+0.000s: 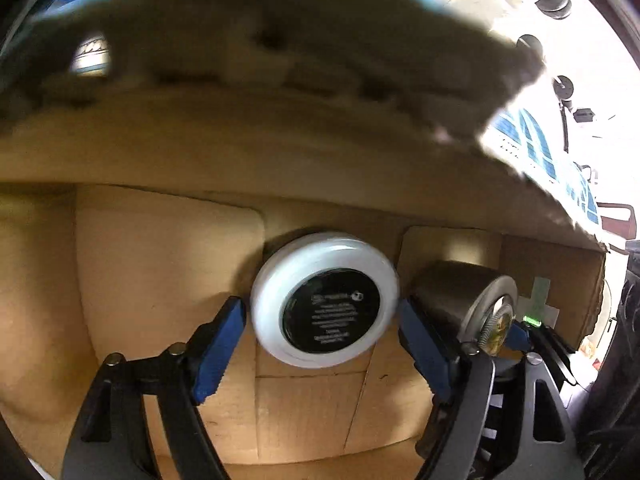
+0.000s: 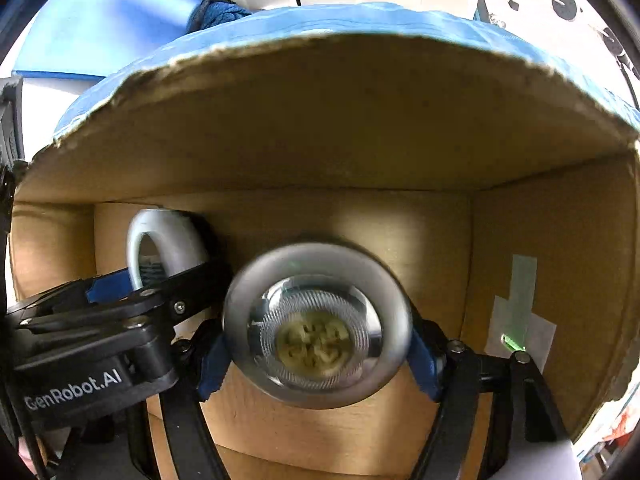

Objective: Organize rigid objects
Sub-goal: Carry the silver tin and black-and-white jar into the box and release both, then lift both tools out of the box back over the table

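Observation:
Both grippers reach into an open cardboard box. My left gripper holds a round white puck with a black label between its blue pads, near the box's back wall. The puck also shows edge-on in the right wrist view. My right gripper is shut on a silver round LED lamp, lens facing the camera. The lamp shows in the left wrist view, just right of the puck.
The box's torn flap with blue tape hangs over both grippers. A pale tape patch is on the right wall. A blue cushion lies behind the box.

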